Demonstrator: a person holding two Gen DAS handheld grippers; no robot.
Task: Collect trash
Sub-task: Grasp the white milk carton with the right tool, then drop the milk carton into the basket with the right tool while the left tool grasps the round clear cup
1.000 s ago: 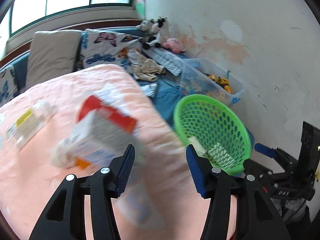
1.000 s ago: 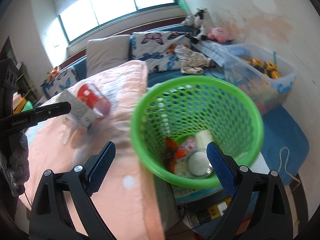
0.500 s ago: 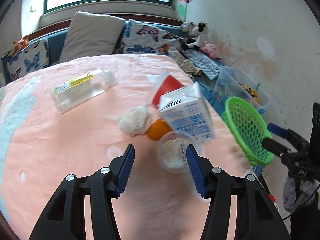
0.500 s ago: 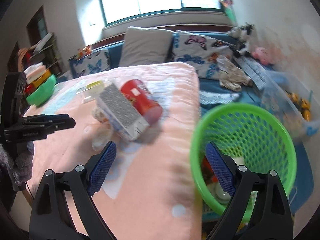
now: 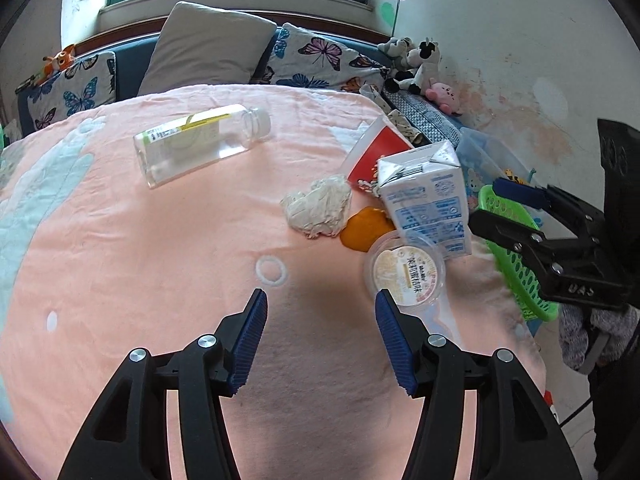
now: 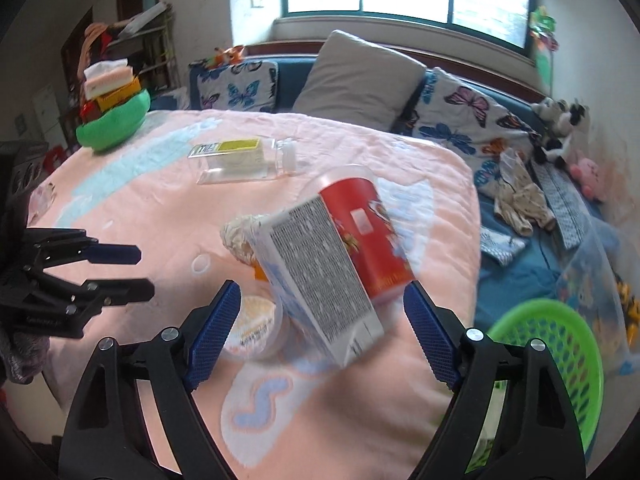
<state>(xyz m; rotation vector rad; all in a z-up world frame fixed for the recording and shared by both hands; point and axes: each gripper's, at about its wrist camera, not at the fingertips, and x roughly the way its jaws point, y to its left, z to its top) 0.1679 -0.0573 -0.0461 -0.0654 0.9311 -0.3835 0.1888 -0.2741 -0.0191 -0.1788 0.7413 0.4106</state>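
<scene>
Trash lies on the pink blanket (image 5: 120, 240): a milk carton (image 5: 428, 200) (image 6: 320, 276), a red cup (image 5: 376, 156) (image 6: 364, 232), a crumpled tissue (image 5: 320, 206), an orange peel (image 5: 366, 228), a round lidded tub (image 5: 406, 274) (image 6: 252, 326) and a clear bottle (image 5: 200, 144) (image 6: 244, 154). My left gripper (image 5: 320, 336) is open and empty, short of the tub. My right gripper (image 6: 320, 336) is open and empty, its jaws either side of the carton's near end. The green basket (image 6: 552, 364) (image 5: 516, 248) stands beside the bed at right.
Pillows (image 5: 208, 46) and butterfly cushions line the bed's far side. A green bowl of boxes (image 6: 114, 120) sits at the far left corner. Soft toys (image 5: 416, 62), clothes and a clear toy bin (image 6: 596, 276) lie by the wall at right.
Both grippers have swung left, away from the basket and over the blanket toward the trash pile. Both stay open and empty.
</scene>
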